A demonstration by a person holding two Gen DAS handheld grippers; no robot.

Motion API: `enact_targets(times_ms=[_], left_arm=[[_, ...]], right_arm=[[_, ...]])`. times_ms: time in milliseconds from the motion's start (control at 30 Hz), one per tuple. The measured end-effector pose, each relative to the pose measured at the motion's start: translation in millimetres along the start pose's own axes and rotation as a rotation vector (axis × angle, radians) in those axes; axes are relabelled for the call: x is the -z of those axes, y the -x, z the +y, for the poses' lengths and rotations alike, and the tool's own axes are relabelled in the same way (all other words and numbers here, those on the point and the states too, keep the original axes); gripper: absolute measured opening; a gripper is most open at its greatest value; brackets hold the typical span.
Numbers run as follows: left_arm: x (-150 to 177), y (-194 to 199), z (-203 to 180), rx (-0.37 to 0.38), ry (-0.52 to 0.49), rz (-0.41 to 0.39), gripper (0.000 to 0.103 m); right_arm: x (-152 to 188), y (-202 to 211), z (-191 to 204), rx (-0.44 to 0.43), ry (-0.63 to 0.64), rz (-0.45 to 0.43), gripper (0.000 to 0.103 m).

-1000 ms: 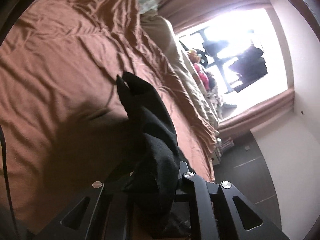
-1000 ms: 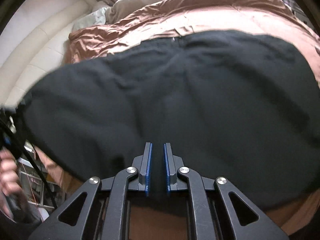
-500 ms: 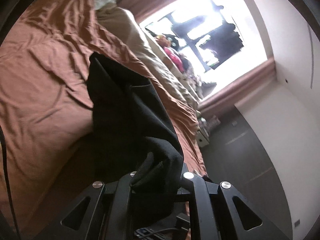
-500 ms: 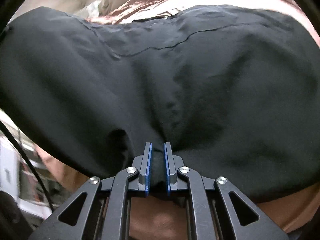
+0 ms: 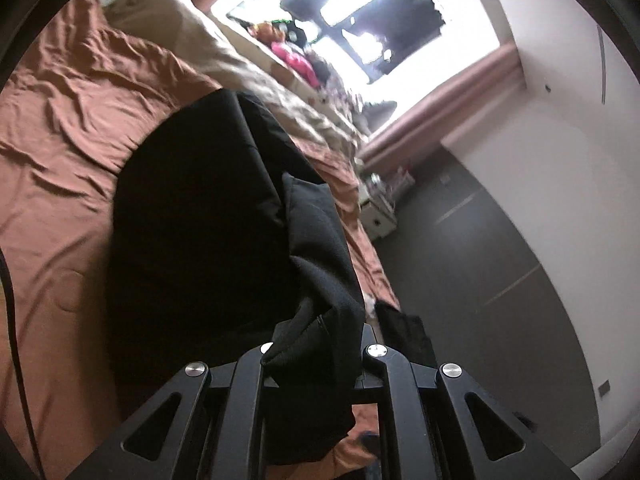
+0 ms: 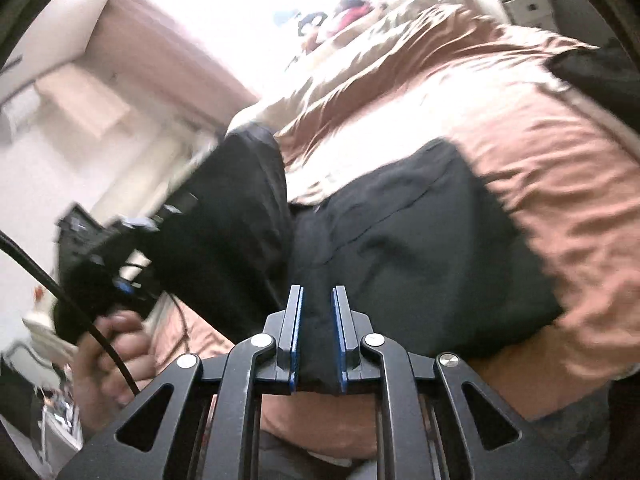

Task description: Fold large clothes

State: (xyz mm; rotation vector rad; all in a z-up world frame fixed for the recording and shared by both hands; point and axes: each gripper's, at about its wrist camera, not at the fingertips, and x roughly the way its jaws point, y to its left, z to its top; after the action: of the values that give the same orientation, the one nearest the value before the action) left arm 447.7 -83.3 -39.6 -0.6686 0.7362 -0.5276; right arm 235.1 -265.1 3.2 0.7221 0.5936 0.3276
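Black garment (image 6: 420, 248) hangs over the brown bed (image 6: 560, 140), stretched between both grippers. Left gripper (image 5: 316, 360) has its jaws narrow, clamped on a bunched black edge. Right gripper (image 6: 317, 320) has jaws that have just been opening slightly, a fold of the cloth between them, pads touching it. No containers show clearly.

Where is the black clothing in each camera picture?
Left wrist view: the black garment fills the middle, bunched in the left gripper.
Right wrist view: it spreads across the middle, gripped by the right gripper.
Shared landmark: the brown bedcover.
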Motion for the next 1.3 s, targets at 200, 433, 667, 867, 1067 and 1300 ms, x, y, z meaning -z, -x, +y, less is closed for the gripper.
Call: enact_targets(times_ms=[200, 433, 667, 867, 1067, 1300], left_arm=[[32, -87, -17, -0.033, -0.023, 0.173, 0.011], [75, -137, -36, -0.064, -0.078, 0.306, 0.011], [100, -163, -62, -0.112, -0.198, 0.431, 0.025], [98, -144, -54, -0.035, -0.176, 0.431, 0.058], [74, -108, -34, -0.112, -0.19, 0.371, 0.059], [47, -55, 30, -0.278, -0.167, 0.296, 0.06]], right_arm=[[12, 46, -68, 0.09, -0.113, -0.034, 0.011], [19, 51, -107, 0.183, -0.191, 0.005, 0.015], [23, 55, -117, 0.174, -0.246, -0.006, 0.066], [28, 46, -125, 0.132, -0.236, 0.011, 0.066], [25, 6, -115, 0.051, -0.2, 0.055, 0.066], [17, -42, -101, 0.024, -0.167, 0.127, 0.066]])
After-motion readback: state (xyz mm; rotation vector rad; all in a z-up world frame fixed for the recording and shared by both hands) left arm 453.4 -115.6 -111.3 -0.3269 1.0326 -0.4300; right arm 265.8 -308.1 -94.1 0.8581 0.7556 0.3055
